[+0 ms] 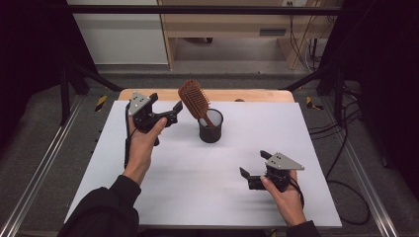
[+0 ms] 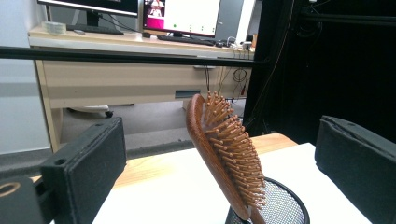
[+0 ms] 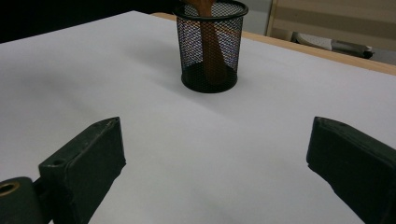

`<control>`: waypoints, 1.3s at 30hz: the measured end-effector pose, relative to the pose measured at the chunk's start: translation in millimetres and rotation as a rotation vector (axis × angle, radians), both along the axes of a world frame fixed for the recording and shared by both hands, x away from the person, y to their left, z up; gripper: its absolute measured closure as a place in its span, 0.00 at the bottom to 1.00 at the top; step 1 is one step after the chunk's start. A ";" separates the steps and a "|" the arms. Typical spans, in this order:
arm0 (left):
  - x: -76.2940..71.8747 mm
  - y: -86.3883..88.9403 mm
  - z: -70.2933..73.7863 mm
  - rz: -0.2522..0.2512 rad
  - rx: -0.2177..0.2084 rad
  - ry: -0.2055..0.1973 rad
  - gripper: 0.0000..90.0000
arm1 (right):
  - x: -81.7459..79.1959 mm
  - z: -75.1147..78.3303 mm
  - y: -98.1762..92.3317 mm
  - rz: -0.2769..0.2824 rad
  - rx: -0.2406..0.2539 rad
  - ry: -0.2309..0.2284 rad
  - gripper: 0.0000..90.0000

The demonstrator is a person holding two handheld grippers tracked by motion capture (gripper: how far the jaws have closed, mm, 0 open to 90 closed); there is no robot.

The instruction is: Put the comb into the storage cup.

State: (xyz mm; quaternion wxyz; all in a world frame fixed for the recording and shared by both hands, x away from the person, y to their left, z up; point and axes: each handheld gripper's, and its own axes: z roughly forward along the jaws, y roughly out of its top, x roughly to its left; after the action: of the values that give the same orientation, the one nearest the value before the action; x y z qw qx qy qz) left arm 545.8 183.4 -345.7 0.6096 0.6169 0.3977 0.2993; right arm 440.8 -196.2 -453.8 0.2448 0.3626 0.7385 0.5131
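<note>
hairbrush (image 1: 193, 99) stands between left gripper's (image 1: 166, 105) spread jaws, seemingly untouched.

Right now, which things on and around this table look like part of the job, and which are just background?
In play: wooden hairbrush, mesh cup, left gripper, right gripper.
Background: desk, monitors, floor cables.

Cup: your mesh cup (image 1: 211, 127) sits on the table sheet (image 1: 197, 182), toward the far side, about mid-width.
Brush: the hairbrush (image 1: 193, 98) stands handle-down in the cup, head leaning left and away from you.
Left gripper: your left gripper (image 1: 165, 107) is up just left of the brush head.
Right gripper: your right gripper (image 1: 253, 165) is near the front right, well apart from the cup.
</note>
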 end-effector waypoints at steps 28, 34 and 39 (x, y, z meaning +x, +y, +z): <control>-38.1 18.0 -2.1 -0.031 0.068 -0.025 0.02 | -1.8 0.8 -2.6 -0.038 0.001 -0.005 0.05; -45.3 25.4 1.8 -0.032 0.067 -0.042 0.01 | -1.8 0.4 -2.4 -0.041 -0.004 -0.003 0.05; -49.9 31.8 4.6 -0.032 0.065 -0.052 0.01 | -1.8 0.0 -2.9 -0.042 -0.003 -0.001 0.05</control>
State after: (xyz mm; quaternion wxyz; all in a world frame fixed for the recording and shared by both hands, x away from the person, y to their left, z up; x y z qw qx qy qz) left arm 495.8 215.1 -341.1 0.6040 0.6348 0.3620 0.3182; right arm 439.0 -199.1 -453.8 0.2565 0.3773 0.7312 0.5071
